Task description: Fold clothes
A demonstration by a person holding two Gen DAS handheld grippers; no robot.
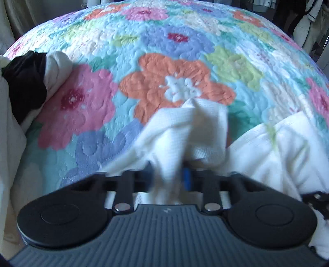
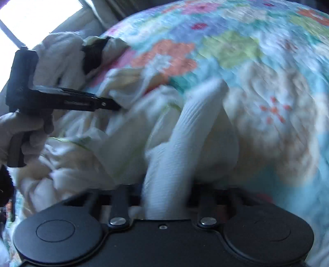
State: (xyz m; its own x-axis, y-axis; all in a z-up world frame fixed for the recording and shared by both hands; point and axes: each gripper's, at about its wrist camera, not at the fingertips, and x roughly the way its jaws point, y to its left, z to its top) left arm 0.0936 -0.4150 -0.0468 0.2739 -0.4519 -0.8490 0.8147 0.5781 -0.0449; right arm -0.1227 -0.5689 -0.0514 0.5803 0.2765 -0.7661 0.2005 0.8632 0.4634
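A white waffle-knit garment (image 1: 185, 131) lies bunched on the flowered quilt (image 1: 176, 51). My left gripper (image 1: 170, 176) is shut on a fold of it, which rises between the jaws and hides the fingertips. In the right wrist view my right gripper (image 2: 166, 195) is shut on another thick fold of the same white garment (image 2: 193, 127). The left gripper (image 2: 67, 100) shows there at the left, held by a gloved hand, its tips in the cloth. The right view is blurred by motion.
A pile of white and black clothes (image 1: 30, 82) sits at the quilt's left edge, also in the right wrist view (image 2: 82, 53). A bright window (image 2: 30, 18) is at the far left. Hanging clothes (image 1: 308, 24) stand beyond the bed's far right.
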